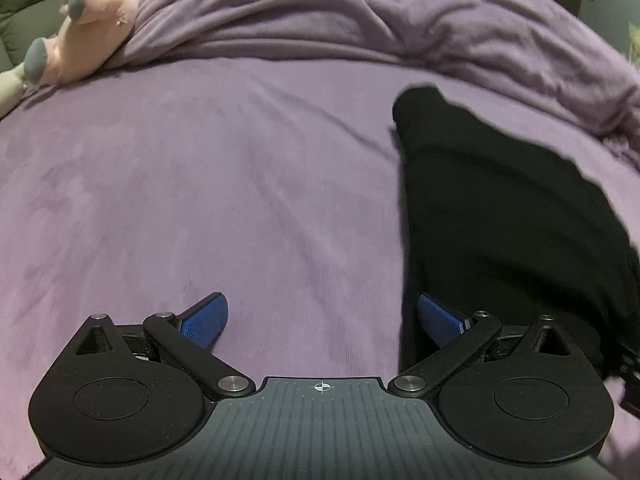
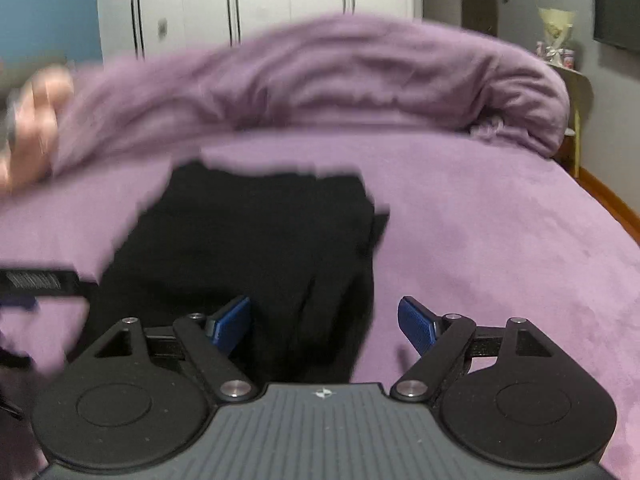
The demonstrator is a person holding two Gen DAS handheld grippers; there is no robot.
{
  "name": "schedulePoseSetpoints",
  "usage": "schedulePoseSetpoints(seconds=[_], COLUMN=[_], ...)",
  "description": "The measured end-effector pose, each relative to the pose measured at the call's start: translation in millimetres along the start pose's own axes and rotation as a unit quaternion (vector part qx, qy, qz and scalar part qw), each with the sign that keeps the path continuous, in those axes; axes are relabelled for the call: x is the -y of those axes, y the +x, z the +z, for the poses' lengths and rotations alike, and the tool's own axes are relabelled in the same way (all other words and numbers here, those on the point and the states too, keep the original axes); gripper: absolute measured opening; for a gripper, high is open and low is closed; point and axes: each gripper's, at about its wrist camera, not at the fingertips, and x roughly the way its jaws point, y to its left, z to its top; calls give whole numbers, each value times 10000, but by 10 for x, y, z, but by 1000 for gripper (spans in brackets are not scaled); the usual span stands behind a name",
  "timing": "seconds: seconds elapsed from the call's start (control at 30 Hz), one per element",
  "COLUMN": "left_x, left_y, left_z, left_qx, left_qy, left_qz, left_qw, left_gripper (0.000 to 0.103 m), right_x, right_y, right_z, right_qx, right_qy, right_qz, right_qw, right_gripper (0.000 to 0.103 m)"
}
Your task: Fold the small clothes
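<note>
On the purple bed cover (image 1: 240, 184) lay a black garment (image 2: 248, 240), already folded to a narrow long shape. Its long axis ran away from the person, toward the heaped purple blanket (image 2: 340, 80) at the far side of the bed.

The left gripper (image 1: 322, 322) was spread wide and held nothing; between its blue pads (image 1: 206, 320) I saw only the bare cover. The garment lay to the right of this gripper, and its near edge passed just by the right-side pad.

The right gripper (image 2: 324, 322) was spread wide too, with nothing pinched. The near end of the garment reached in between its fingers, but more toward the left-side one, and the pads did not press on the cloth.

So the right gripper stood nearer, almost over the near end. In my judgement, the next fold would bring this near end toward the far end, along the long axis. A pink plush toy (image 1: 96, 20) lay well apart, at the far left.
</note>
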Motion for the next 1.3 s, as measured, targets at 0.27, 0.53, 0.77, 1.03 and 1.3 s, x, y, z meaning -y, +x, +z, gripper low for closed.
schedulePoseSetpoints(seconds=[0.27,0.53,0.77,1.03,1.3], left_x=[69,14,-3,182,441], left_y=[-268,-764,-1151,-1282,-1159], left_z=[-158,-561,-638,-314,-110], left_qx=[-441,-1001,-1150,-1039,-1176], left_qy=[280,602,967,1014,1133], left_qz=[288,391,615,842,982], left_qw=[9982,9924,9867,9858,9817], left_gripper=[103,103,103,103,103], right_x=[39,-101,-116,-255,-343], right_y=[2,-536,-1117,-1244,-1057], right_z=[12,-158,-280,85,329], right_qx=[-943,-1721,-1497,-1600,-1871], right_qy=[-70,129,415,42,38], right_qz=[-100,-95,-33,-312,-493], right_qw=[9955,9849,9879,9866,9811], right_gripper=[84,88,99,99,99])
